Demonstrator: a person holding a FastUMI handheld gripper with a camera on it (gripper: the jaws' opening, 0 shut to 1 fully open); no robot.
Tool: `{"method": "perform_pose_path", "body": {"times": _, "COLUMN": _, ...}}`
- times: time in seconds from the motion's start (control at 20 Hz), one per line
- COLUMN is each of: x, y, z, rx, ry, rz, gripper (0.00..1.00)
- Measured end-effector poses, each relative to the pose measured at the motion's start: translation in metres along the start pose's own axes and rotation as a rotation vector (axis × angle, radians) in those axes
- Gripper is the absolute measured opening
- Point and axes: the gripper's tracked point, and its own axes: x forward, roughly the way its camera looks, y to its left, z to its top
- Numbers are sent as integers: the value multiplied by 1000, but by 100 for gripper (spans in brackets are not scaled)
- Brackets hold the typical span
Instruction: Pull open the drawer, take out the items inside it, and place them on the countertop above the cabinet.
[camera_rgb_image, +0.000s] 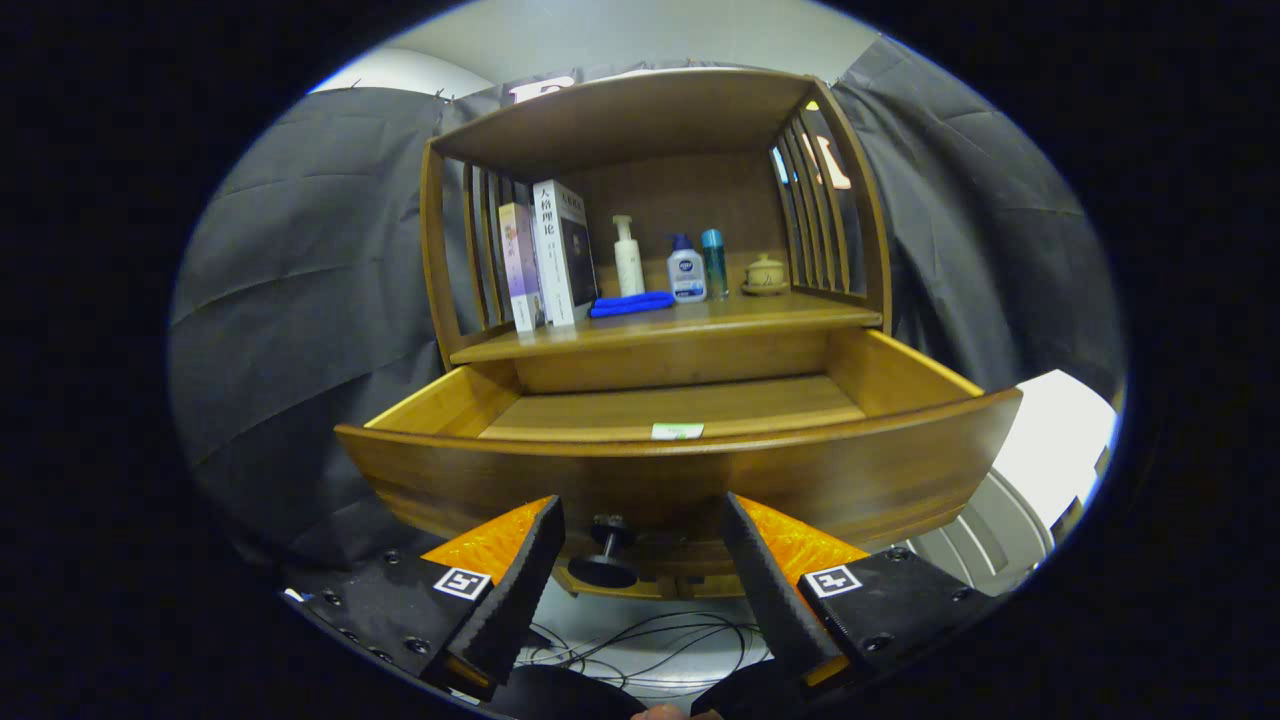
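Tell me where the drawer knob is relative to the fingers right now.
In the gripper view, the knob sticks out of the open drawer's front panel, in the gap between the fingers and nearer the left one, untouched. The gripper is open.

A staged household corner inside a cloth-walled recording booth.

A wooden cabinet (650, 330) stands against draped black cloth (300, 300); on its counter (700, 318), under a slatted hutch, sit upright books (550, 255), a pump bottle (627, 257), two smaller bottles just right of it, a folded blue cloth (632, 304) and a small lidded pot (765, 272). Below the cabinet, loose cables (650, 645) trail across a pale floor.
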Motion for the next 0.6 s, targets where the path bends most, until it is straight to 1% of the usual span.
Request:
{"method": "perform_pose_path", "body": {"times": 0.2, "x": -9, "y": -6, "z": 40, "rx": -19, "ry": -77, "rz": -18, "gripper": 98}}
{"method": "perform_pose_path", "body": {"times": 0.4, "x": -6, "y": -17, "z": 67, "rx": -36, "ry": -112, "rz": -35, "gripper": 98}}
{"method": "perform_pose_path", "body": {"times": 0.6, "x": 5, "y": -26, "z": 90, "rx": -49, "ry": -114, "rz": -48, "gripper": 98}}
